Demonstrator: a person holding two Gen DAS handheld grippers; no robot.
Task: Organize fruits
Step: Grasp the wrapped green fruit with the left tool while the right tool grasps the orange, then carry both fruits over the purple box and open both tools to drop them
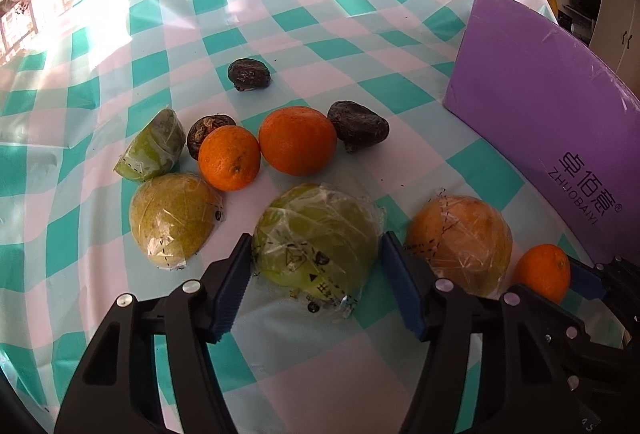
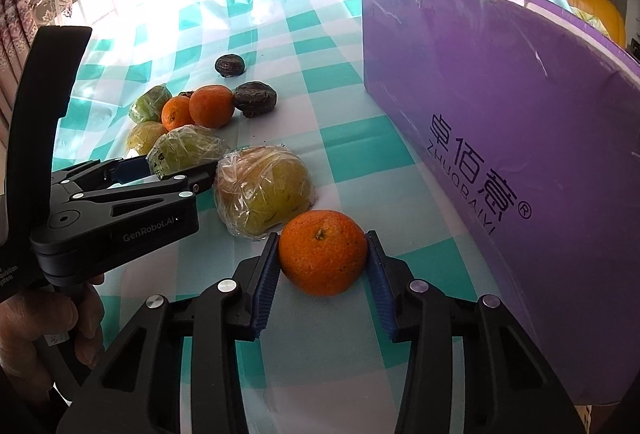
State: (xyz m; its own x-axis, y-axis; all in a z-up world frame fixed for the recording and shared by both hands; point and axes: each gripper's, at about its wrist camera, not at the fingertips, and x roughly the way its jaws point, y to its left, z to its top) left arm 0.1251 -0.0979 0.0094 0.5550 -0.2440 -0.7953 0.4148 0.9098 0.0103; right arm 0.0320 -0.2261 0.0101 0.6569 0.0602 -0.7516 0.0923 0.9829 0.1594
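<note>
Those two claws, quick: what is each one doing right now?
Left claw: closed around the wrapped green fruit, pads touching its sides.
Right claw: shut on the orange, pads pressed on both sides.

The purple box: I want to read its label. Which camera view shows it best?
The right wrist view: the purple box fills its right side, lettering large, top rim visible. The left wrist view shows only one side at its edge.
</note>
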